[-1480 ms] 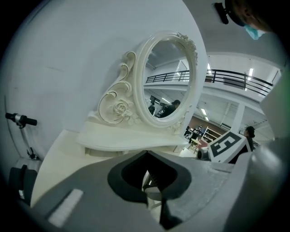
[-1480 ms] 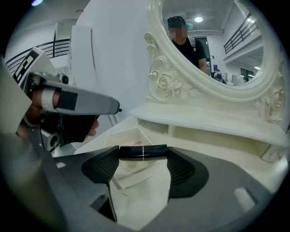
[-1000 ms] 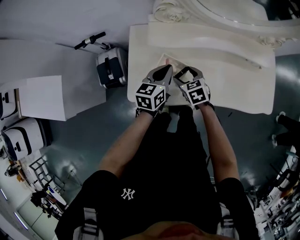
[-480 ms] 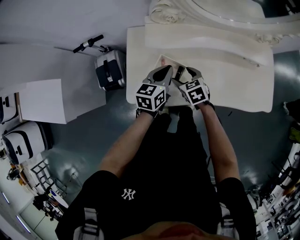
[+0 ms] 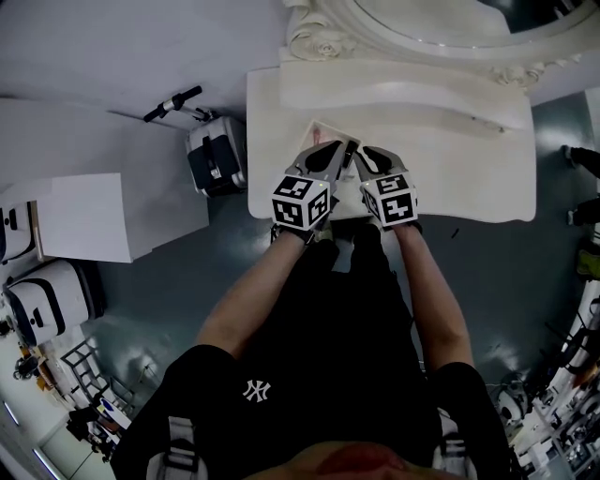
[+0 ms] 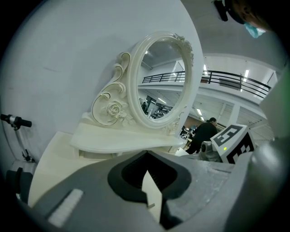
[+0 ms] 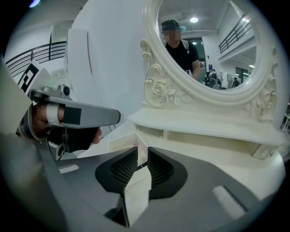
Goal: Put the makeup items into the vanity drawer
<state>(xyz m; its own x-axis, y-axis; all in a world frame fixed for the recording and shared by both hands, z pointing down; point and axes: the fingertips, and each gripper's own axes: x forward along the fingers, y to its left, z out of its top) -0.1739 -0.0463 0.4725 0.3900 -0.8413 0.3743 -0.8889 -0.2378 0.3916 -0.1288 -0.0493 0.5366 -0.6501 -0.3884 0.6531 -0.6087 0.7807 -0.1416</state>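
Observation:
The cream vanity [image 5: 450, 178] has a small drawer [image 5: 317, 129] pulled open below its raised shelf, and the inside looks pinkish. Both grippers hover side by side just in front of the drawer. My left gripper [image 5: 330, 148] has its jaws shut at the tips [image 6: 146, 154], with nothing seen in them. My right gripper [image 5: 361, 152] has just been closing. A narrow slit remains between its pads [image 7: 141, 152], and only the drawer [image 7: 118, 141] shows through it. I cannot make out any makeup item. The left gripper [image 7: 115, 117] shows at the left of the right gripper view.
The oval carved mirror [image 5: 441, 19] stands behind the raised shelf [image 5: 403, 94]. Left of the vanity stand a black-and-white case [image 5: 214, 155], a scooter handlebar [image 5: 173, 94] and a white table [image 5: 94, 197]. My black-clad legs fill the floor in front.
The right gripper's jaws went from wide apart to a narrow slit, and the gripper lifted slightly. The two grippers now sit closer together. The left gripper has barely moved.

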